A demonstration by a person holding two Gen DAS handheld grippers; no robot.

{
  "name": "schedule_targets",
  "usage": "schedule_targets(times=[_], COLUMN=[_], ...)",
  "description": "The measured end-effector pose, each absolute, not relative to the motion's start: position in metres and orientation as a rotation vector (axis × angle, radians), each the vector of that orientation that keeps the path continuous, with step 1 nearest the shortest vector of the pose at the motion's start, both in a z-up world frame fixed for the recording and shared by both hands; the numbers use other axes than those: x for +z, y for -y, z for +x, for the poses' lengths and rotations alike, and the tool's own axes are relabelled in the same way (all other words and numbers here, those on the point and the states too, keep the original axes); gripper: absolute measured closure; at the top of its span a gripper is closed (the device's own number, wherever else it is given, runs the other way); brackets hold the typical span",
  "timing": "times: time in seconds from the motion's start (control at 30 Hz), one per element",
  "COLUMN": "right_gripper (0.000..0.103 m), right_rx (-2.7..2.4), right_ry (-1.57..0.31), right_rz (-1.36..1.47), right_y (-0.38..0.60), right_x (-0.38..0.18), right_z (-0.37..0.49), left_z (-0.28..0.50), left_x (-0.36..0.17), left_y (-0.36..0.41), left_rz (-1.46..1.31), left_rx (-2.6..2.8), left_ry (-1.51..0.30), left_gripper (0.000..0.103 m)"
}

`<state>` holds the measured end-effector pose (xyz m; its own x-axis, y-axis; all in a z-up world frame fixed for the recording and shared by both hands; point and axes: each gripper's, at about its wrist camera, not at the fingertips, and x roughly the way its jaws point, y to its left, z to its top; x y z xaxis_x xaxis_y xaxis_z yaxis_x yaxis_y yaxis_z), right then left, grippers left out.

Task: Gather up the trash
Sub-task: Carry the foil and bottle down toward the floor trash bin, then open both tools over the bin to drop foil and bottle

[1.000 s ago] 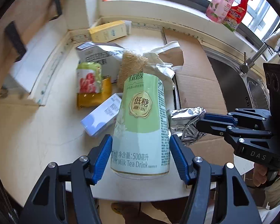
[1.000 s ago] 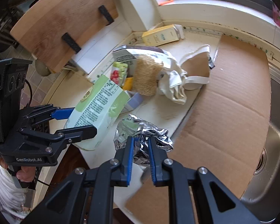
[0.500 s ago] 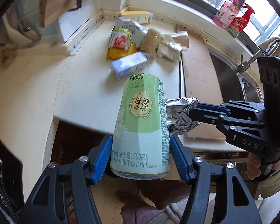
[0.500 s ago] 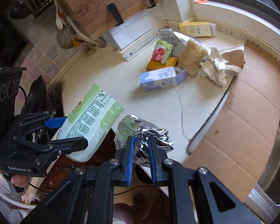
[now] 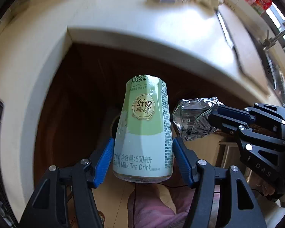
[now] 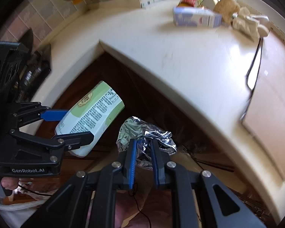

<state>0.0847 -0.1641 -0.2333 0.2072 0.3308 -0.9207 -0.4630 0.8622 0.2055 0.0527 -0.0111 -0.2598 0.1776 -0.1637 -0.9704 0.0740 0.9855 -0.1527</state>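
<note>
Two items were clamped, milk tea bottle [image 5: 142, 133] in left hand-held gripper [image 5: 142, 157], foil wad [image 6: 142, 138] in right hand-held gripper [image 6: 143, 152], so we judged: w/ both off the counter [image 6: 180, 57], let go only over the bin.

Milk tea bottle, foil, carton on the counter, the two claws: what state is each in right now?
Milk tea bottle: clamped in left claw, off the counter.
Foil wad: crumpled, pinched in right claw.
Blue-white carton: lying on its side on the counter.
</note>
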Motion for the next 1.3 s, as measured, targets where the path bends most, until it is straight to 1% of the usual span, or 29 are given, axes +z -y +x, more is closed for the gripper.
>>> schedule_targets(times=[0.23, 0.37, 0.5, 0.57, 0.6, 0.63, 0.67, 0.7, 0.73, 0.77, 0.83, 1.03, 1.13, 1.3], right_gripper=[0.088, 0.088, 0.087, 0.087, 0.085, 0.083, 0.076, 0.068, 0.065, 0.061, 0.060, 0.060, 0.060, 0.060], right_rx=[0.457, 0.423, 0.423, 0.425, 0.429, 0.434, 0.440, 0.441, 0.435, 0.429, 0.425, 0.410, 0.408, 0.419], right_ry=[-1.305, -1.326, -1.362, -1.370, -1.377, -1.382, -1.382, -1.379, -1.373, -1.363, -1.349, -1.335, -1.324, -1.300], right_rz=[-0.143, -0.188, -0.200, -0.191, -0.186, -0.177, -0.157, -0.142, -0.133, -0.127, -0.120, -0.133, -0.139, -0.142], right_y=[0.146, 0.134, 0.124, 0.123, 0.122, 0.123, 0.124, 0.124, 0.126, 0.128, 0.130, 0.136, 0.139, 0.144], right_x=[-0.355, -0.416, -0.459, -0.470, -0.475, -0.479, -0.481, -0.482, -0.482, -0.482, -0.480, -0.466, -0.449, -0.414], right_z=[0.073, 0.079, 0.086, 0.090, 0.092, 0.094, 0.096, 0.098, 0.102, 0.104, 0.102, 0.096, 0.089, 0.082], left_z=[0.042, 0.046, 0.050, 0.052, 0.054, 0.056, 0.056, 0.060, 0.062, 0.069, 0.074, 0.069, 0.066, 0.050], left_x=[-0.383, -0.443, -0.479, -0.491, -0.495, -0.498, -0.502, -0.503, -0.504, -0.502, -0.502, -0.489, -0.473, -0.431], left_y=[-0.003, -0.011, -0.017, -0.020, -0.020, -0.020, -0.022, -0.022, -0.024, -0.020, -0.022, -0.015, -0.012, -0.010], left_rz=[-0.127, -0.111, -0.101, -0.095, -0.091, -0.093, -0.102, -0.110, -0.112, -0.108, -0.093, -0.074, -0.067, -0.057], left_rx=[-0.173, -0.147, -0.147, -0.152, -0.153, -0.159, -0.165, -0.165, -0.162, -0.158, -0.149, -0.156, -0.158, -0.168], left_ry=[-1.462, -1.484, -1.500, -1.512, -1.525, -1.539, -1.546, -1.543, -1.536, -1.532, -1.521, -1.489, -1.471, -1.435], left_gripper=[0.041, 0.040, 0.039, 0.038, 0.036, 0.032, 0.026, 0.024, 0.019, 0.012, 0.004, 0.004, 0.004, 0.004])
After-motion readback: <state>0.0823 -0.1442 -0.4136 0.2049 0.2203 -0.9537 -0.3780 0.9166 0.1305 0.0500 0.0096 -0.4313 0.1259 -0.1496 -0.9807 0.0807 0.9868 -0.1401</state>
